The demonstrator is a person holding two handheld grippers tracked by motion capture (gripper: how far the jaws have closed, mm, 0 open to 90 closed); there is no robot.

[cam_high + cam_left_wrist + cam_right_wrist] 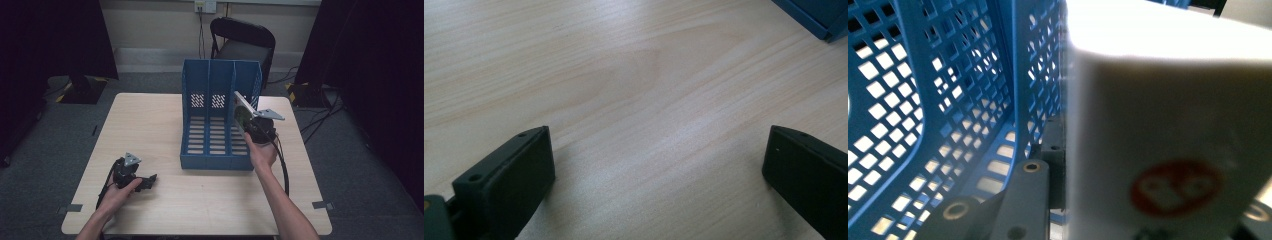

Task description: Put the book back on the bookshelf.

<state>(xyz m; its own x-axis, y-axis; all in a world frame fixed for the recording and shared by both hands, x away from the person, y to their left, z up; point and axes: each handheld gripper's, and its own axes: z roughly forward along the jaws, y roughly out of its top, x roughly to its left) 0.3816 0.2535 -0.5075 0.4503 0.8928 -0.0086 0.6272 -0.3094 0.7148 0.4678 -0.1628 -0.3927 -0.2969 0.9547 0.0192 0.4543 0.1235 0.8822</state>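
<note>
- Resting low on the table (pixel 165 200), the left gripper (pixel 148 181) has its jaws spread wide, nothing between them.
- Standing mid-table, the blue file rack (pixel 220 120).
- Clamping a white box (pixel 242 116), the right gripper (pixel 252 125) holds it tilted over the rack's rightmost slot.

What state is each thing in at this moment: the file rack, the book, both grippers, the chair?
Blue file rack: upright on the table, three slots, left and middle empty.
White book: tilted, held at the right slot, not fully in.
Right gripper: shut on the book.
Left gripper: open, low over bare table.
Chair: unoccupied behind the table.
</note>
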